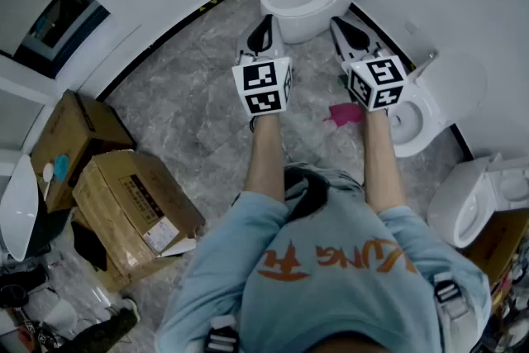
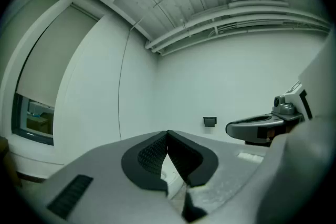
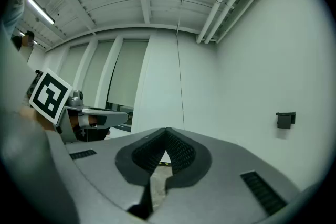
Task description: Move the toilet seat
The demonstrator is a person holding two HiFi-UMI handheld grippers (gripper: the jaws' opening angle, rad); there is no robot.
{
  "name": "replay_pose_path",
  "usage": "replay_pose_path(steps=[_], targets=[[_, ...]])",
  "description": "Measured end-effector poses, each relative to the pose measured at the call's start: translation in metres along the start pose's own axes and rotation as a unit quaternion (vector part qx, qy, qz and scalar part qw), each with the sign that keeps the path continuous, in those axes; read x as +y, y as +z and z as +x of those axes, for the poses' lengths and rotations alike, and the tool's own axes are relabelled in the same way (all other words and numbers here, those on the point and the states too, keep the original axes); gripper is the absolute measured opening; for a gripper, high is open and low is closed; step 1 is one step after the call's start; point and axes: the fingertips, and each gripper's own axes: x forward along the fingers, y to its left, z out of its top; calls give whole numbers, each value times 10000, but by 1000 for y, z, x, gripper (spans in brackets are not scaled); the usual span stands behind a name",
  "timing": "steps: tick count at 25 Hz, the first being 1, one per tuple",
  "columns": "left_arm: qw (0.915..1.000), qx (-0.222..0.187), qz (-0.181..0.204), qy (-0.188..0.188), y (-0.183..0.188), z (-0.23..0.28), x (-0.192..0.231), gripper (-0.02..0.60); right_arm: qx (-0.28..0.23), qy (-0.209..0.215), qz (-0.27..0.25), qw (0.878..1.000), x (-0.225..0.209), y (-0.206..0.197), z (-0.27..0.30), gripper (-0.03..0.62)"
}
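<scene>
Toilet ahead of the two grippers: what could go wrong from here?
The left gripper and right gripper are both shut and empty. If they reach the toilet like that, they may only bump it, not grip it. The pink object on the floor could be stepped on.

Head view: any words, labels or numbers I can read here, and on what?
No text can be quoted.
On the shirt: orange print, seen upside down, not legible.
On the nearer cardboard box: dark print and a white label, too small to read.
On the left gripper and right gripper: cubes with black-and-white square markers, no words.
</scene>
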Motion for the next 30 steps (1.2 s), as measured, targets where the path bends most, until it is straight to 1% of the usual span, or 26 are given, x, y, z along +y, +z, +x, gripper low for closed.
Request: replay_pose_path(steps=[6,9,11,13,15,18,20,23,25,28,30], targets=[[9999,45,-69,91,-1,9,27,0,-140,-232,324,9991,-9,7,19,0],[9997,30,-194,162,-2,12,40,0,-147,-264,375,9988,-16,7,24,0],[9996,27,-261,142,-5,14,43,0,-147,-314,429,9985,-22,6,27,0],[9995,-35,-317,69,-5,16,45,0,-127,-337,487,9982,-25,3,30,0],[9991,-187,-370,40,-1,16,49,2,-68,-324,520,9981,-25,-1,35,0],[9991,-274,-324,63,3,20,56,2,147,-390,577,9975,-32,-10,48,0],[9990,-337,-286,58,7,28,61,1,221,-405,551,9974,-39,-9,61,0],[9982,-507,-313,33,14,42,74,2,67,-307,442,9985,-46,1,83,0],[9976,-587,-356,-65,14,57,83,2,3,-278,475,9985,-55,-1,100,0],[9973,-675,-256,-160,14,92,102,2,-32,-261,566,9981,-79,-6,145,0],[9970,-682,-268,-238,10,118,116,2,-42,-238,626,9977,-92,-9,179,0]])
